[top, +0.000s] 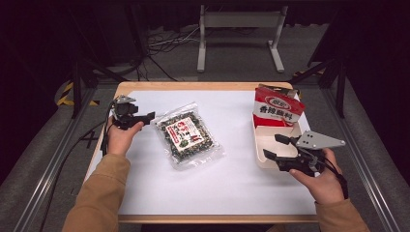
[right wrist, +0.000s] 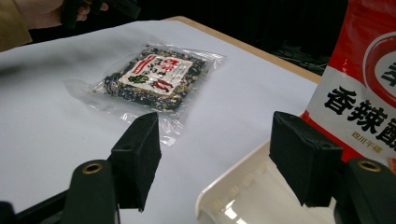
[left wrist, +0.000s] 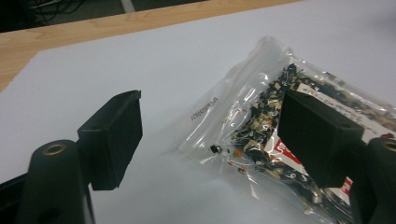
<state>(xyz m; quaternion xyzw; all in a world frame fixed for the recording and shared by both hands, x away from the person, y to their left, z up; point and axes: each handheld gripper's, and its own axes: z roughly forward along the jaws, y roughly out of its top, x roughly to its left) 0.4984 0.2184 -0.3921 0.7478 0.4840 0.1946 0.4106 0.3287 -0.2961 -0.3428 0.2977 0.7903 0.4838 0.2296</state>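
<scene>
Clear plastic wrapped the flat packet of dark mix (top: 189, 135) that lay on the white sheet (top: 232, 179) mid-table, its corner just beside the gaping, empty left gripper (top: 149, 116), while the right gripper (top: 275, 146), likewise spread and empty, hovered at the cream tray (top: 259, 140) holding a red bag (top: 276, 110).
</scene>
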